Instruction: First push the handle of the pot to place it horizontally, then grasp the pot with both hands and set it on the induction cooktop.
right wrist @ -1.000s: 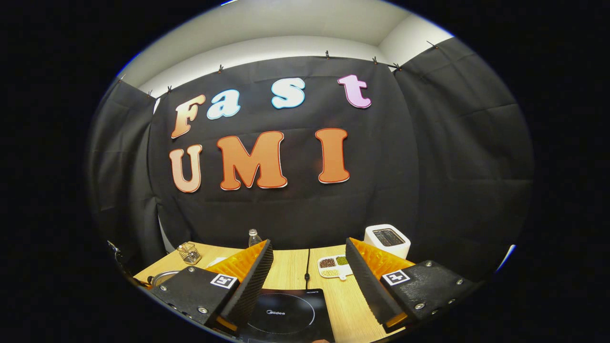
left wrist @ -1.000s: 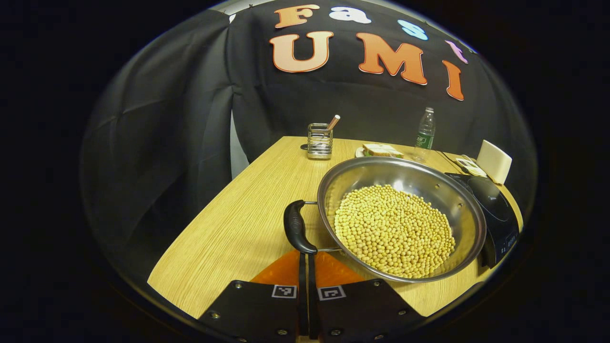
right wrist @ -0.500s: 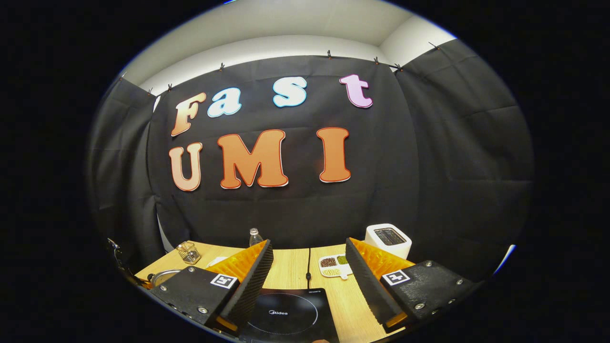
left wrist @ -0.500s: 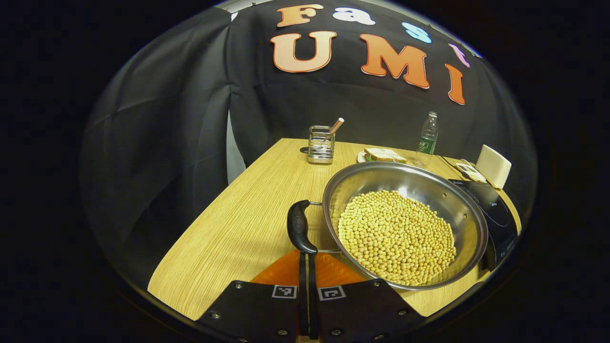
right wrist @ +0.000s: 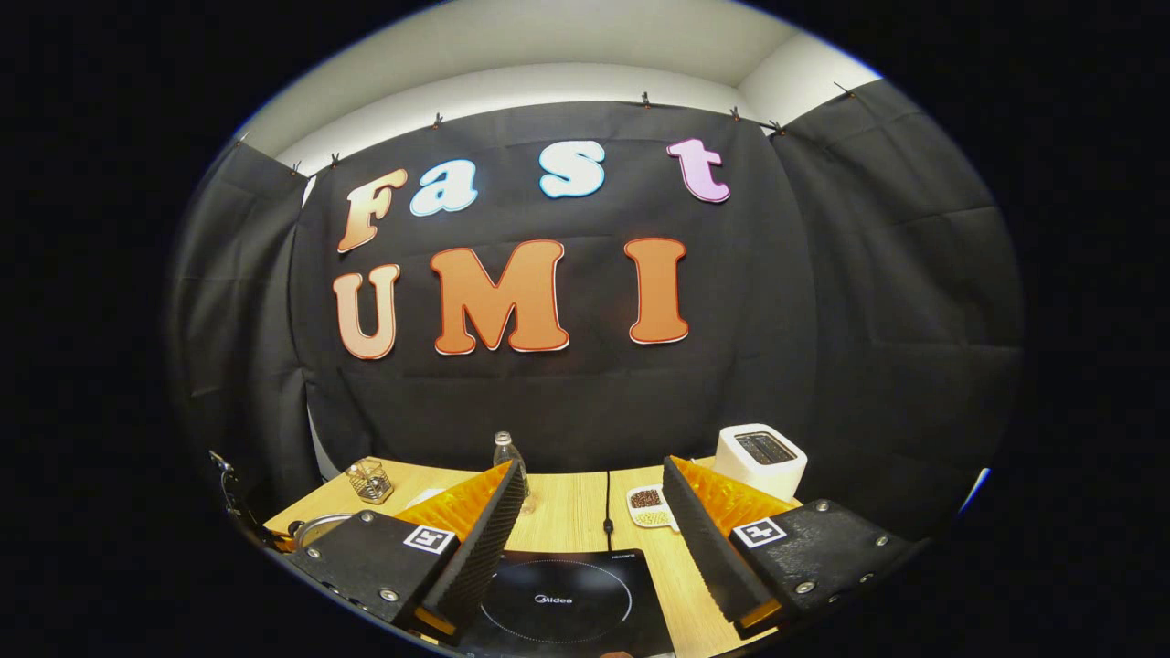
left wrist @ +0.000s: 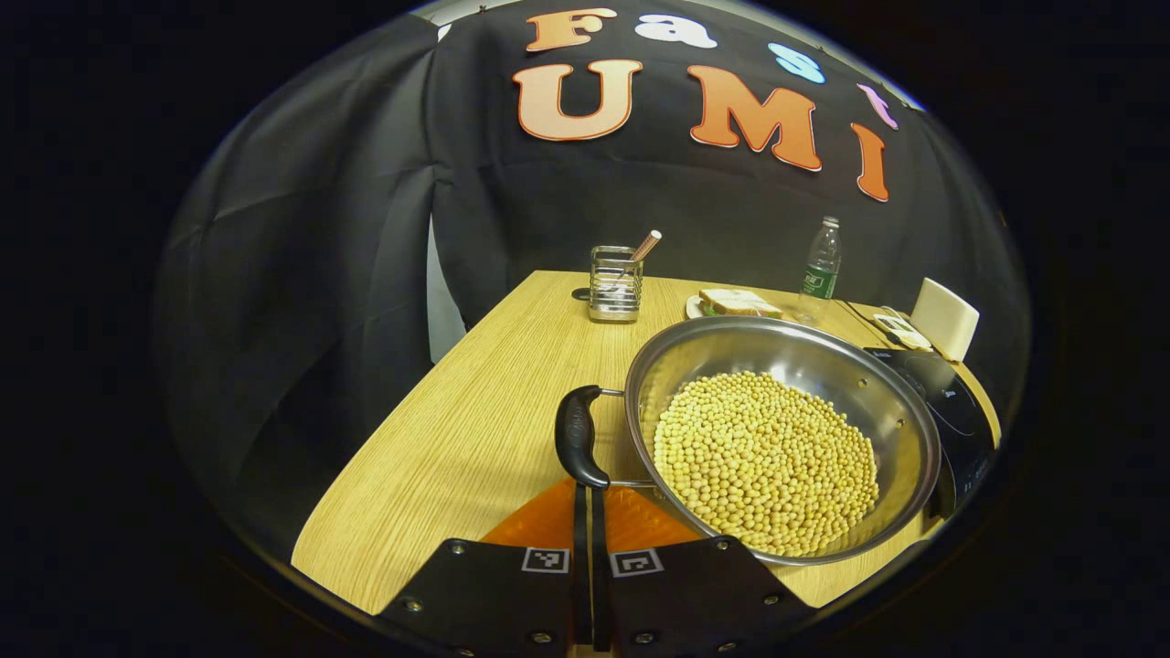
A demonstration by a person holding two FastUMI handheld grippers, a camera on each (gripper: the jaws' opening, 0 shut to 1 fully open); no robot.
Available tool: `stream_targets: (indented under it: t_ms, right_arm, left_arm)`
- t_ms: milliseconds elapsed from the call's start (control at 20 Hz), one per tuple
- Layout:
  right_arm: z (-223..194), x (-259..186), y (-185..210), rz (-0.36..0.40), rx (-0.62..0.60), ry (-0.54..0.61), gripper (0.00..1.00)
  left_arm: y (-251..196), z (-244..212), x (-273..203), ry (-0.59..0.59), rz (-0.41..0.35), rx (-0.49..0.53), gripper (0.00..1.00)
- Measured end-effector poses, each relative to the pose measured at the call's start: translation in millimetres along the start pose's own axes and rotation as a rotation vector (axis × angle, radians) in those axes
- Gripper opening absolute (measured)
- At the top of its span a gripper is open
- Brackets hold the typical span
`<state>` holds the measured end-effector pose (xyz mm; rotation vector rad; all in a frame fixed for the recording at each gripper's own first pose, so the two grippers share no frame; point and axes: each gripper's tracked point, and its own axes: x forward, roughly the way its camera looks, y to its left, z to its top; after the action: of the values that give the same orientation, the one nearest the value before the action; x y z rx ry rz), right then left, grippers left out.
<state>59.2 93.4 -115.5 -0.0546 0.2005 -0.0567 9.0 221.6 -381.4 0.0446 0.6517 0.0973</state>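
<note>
My left jaws are together at the handle, right jaws apart; a hard push could spill beans from the pot.

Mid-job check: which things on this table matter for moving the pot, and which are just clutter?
For the job:
- round steel pot of yellow beans
- its black side handle
- flat black induction cooktop
- left tongs, shut just below the handle
- right tongs, open above the cooktop

Lying about:
- wire utensil holder
- clear plastic bottle
- sandwich
- white toaster
</note>
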Motion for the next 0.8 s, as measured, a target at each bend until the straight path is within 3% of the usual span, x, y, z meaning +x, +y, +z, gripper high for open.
stream_targets:
  t_ms: [50, 100, 200, 800]
  right_arm:
    - [-1.7, -0.2, 3.7, 0.001, -0.007, 0.002, 1.0]
    - [-3.9, -0.1, 6.9, 0.002, -0.017, 0.004, 0.95]
    - [-8.7, 0.1, 15.6, 0.011, -0.025, 0.012, 0.95]
    - [-38.6, 7.6, 69.3, 0.058, 0.052, 0.051, 0.95]
  left_arm:
    - [0.3, 1.5, 2.3, 0.0, -0.001, 0.002, 0.05]
    - [-0.1, 2.0, 4.2, 0.0, -0.005, 0.003, 0.05]
    - [1.2, 3.6, 4.5, 0.002, -0.015, 0.001, 0.01]
    - [8.2, 11.2, 19.6, -0.01, -0.024, 0.027, 0.02]
